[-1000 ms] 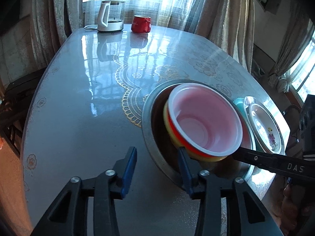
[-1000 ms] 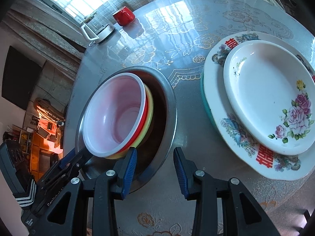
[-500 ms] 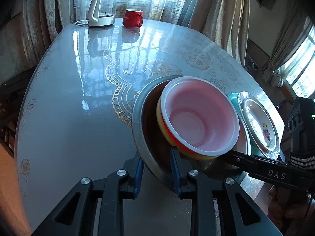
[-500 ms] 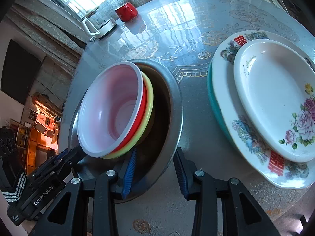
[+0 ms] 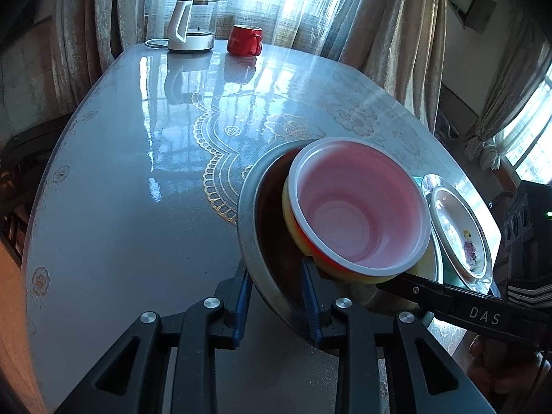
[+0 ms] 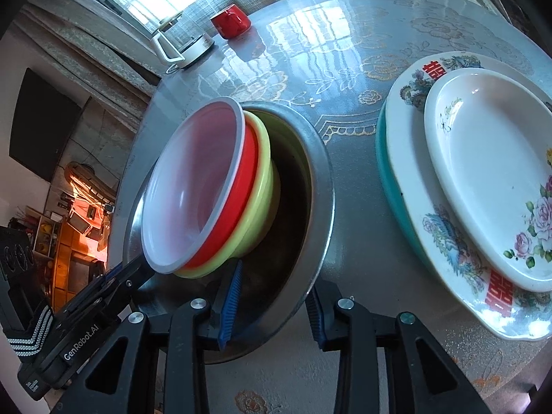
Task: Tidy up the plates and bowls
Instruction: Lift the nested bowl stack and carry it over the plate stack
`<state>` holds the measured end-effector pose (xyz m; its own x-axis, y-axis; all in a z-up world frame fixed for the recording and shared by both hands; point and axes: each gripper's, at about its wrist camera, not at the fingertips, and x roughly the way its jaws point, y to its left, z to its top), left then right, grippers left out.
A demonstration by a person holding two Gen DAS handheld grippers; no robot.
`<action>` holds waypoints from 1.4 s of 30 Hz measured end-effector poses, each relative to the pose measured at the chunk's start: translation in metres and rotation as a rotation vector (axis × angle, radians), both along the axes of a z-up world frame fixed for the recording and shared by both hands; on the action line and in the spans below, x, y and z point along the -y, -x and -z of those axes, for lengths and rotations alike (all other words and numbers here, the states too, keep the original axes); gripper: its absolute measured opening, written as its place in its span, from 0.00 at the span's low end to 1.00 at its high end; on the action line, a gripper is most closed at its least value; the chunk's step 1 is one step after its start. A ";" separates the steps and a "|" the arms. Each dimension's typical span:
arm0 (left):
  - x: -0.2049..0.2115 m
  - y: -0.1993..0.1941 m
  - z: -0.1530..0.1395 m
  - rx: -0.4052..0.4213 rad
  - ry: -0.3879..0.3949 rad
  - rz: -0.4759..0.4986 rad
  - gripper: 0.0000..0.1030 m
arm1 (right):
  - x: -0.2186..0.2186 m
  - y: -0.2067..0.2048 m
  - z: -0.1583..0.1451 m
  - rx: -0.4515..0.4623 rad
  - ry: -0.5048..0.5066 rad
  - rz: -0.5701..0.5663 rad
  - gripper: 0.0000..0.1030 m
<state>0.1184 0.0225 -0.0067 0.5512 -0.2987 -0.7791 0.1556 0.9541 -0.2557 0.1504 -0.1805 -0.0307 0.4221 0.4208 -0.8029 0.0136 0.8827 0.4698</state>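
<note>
Both tools pinch the steel basin's (image 6: 321, 186) near rim at lower centre, left tool (image 5: 274, 296), right tool (image 6: 272, 305); lift evenly; the nested plastic bowls (image 6: 207, 186) inside lean, so keep it level.

"DAS" on right tongs (image 5: 483, 317); "GenRobot.AI" on left tongs (image 6: 82, 341).

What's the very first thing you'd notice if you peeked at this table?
A big steel bowl near the table's front edge, with a yellow bowl, a red bowl and a clear bowl nested inside it and tipped to one side. The left gripper and the right gripper each straddle its rim. Beside it lies a stack of flowery plates, and far off by the window stands a red mug.
</note>
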 end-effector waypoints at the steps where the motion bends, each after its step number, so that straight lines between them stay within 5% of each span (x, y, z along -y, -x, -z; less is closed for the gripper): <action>1: 0.001 0.000 0.000 0.005 -0.001 0.000 0.28 | 0.000 0.001 0.000 0.003 -0.002 -0.001 0.34; 30: -0.002 0.020 0.002 0.072 0.024 -0.005 0.24 | 0.000 0.011 0.000 0.124 0.013 0.010 0.26; 42: 0.009 0.022 -0.029 0.166 0.028 0.022 0.24 | 0.013 0.021 -0.023 0.190 -0.001 0.032 0.26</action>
<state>0.0961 0.0140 0.0221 0.6646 -0.3330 -0.6689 0.2191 0.9427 -0.2516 0.1289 -0.1936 -0.0074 0.5790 0.4058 -0.7071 -0.0471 0.8825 0.4679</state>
